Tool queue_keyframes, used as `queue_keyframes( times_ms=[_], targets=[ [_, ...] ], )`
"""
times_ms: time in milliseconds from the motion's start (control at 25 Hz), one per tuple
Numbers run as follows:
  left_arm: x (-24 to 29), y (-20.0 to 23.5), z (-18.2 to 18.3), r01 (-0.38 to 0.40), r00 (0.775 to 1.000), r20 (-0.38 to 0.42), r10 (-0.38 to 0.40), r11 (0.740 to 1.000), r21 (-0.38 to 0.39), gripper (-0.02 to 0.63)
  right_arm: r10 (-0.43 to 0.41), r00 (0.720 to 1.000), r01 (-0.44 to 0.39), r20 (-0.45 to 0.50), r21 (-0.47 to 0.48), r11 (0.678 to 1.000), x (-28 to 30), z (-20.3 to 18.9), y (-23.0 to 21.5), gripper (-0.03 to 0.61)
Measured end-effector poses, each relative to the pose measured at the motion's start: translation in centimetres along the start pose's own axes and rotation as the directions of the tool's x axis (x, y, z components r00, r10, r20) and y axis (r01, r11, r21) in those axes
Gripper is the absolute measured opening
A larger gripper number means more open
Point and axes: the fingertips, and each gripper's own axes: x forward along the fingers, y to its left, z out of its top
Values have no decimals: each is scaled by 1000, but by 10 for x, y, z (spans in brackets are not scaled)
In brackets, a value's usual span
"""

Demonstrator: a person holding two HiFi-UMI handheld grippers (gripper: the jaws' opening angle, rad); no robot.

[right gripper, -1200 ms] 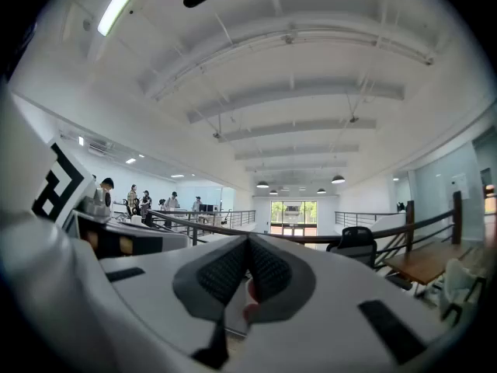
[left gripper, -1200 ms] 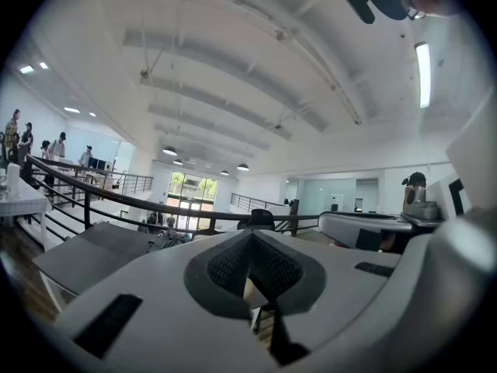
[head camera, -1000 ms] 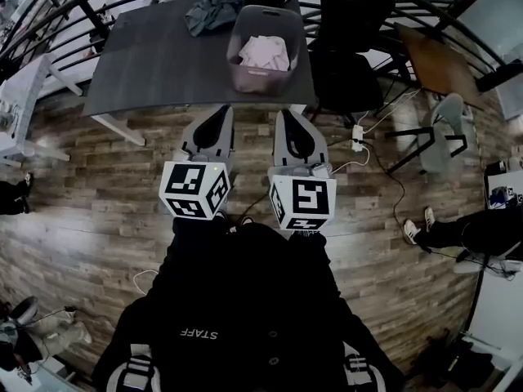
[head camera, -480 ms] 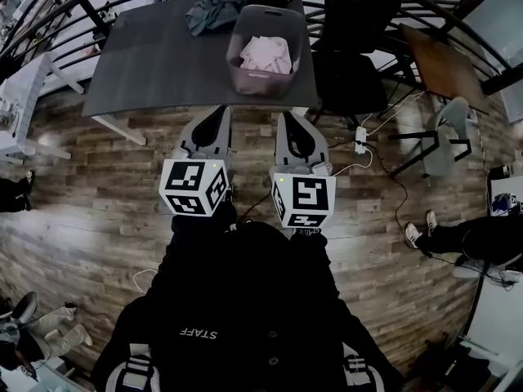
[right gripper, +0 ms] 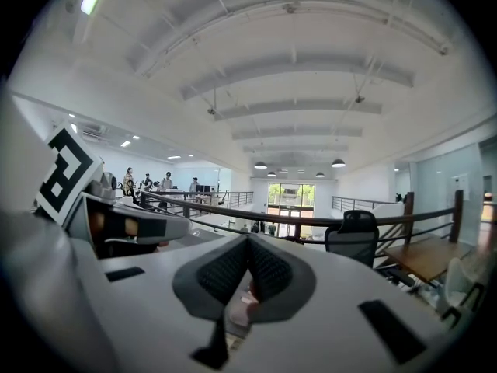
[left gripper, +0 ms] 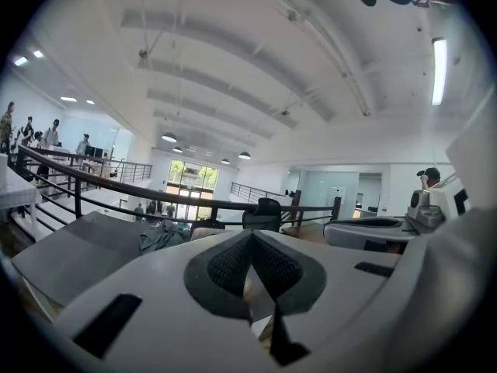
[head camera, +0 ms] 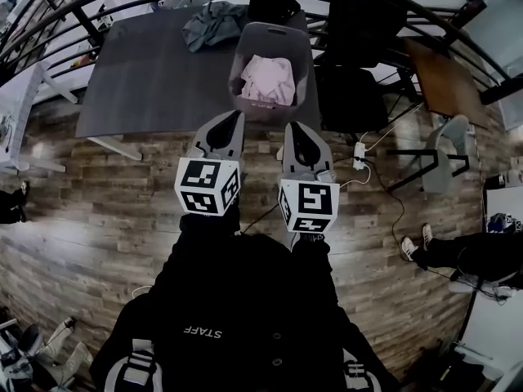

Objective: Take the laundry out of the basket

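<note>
Approach stage. The left tool (head camera: 234,118) and right tool (head camera: 292,129) both have their jaws pressed together and hold nothing, with their tips near the basket (head camera: 272,31) on the tabletop (head camera: 147,80). Pink laundry (head camera: 268,78) lies inside the basket. Advised: spread the jaws before crossing the rim, then pinch a raised fold. Compared with the earlier frame, both tools stand closer to the basket.

Office mezzanine: railing (right gripper: 297,219), grey table (head camera: 155,72), swivel chairs (head camera: 351,96).
</note>
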Motion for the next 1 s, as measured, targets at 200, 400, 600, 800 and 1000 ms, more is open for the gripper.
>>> queue_keyframes(
  times_ms=[200, 400, 600, 800, 1000],
  targets=[
    [63, 35, 18, 36, 999, -9, -36, 999, -16, 2, -32, 999, 32, -31, -4, 999, 69, 7, -19, 15],
    [118, 69, 31, 58, 998, -25, -59, 998, -31, 2, -55, 997, 55, -60, 2, 998, 132, 13, -36, 15],
    [159, 96, 37, 83, 995, -60, -85, 996, -37, 2, -82, 993, 84, -83, 27, 996, 186, 14, -51, 15],
    [191, 116, 40, 104, 991, -79, -107, 994, -33, 2, -94, 990, 98, -109, 37, 994, 229, 12, -55, 15],
    [217, 131, 39, 120, 987, -99, -124, 992, -45, 2, -96, 985, 100, -146, 19, 995, 255, 6, -57, 15]
  ],
)
